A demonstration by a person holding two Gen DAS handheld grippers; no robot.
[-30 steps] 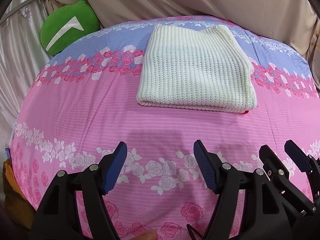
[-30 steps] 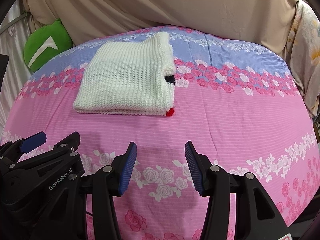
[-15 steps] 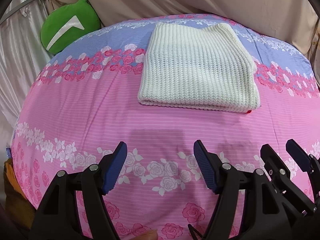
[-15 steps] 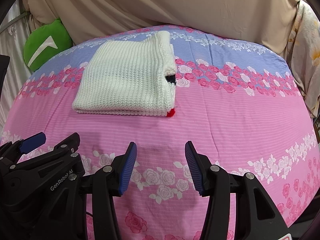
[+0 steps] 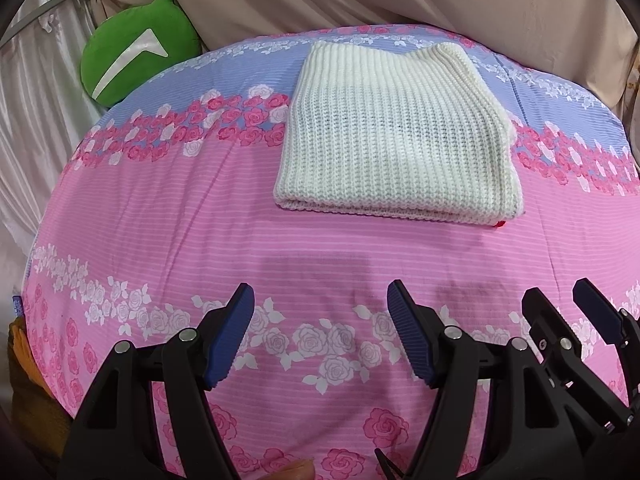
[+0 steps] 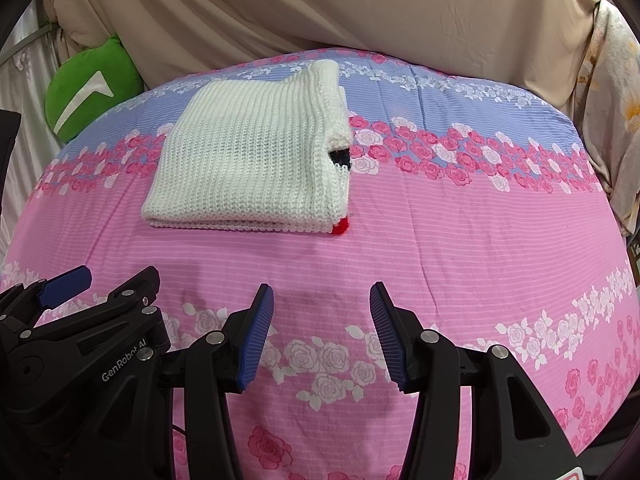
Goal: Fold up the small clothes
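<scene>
A cream knitted garment lies folded into a flat rectangle on the pink and blue floral bedsheet. It also shows in the right wrist view, with a small black patch and a red bit at its right edge. My left gripper is open and empty, hovering over the sheet in front of the garment. My right gripper is open and empty too, beside the left one, near the bed's front edge. The right gripper shows at the lower right of the left wrist view.
A green cushion leans at the back left corner. Beige draped fabric rises behind the bed. A floral cloth hangs at the right edge. The bed drops off at left and right.
Almost nothing: both views have shifted very slightly, so the garment sits a touch lower in frame. Both grippers stay open and empty.
</scene>
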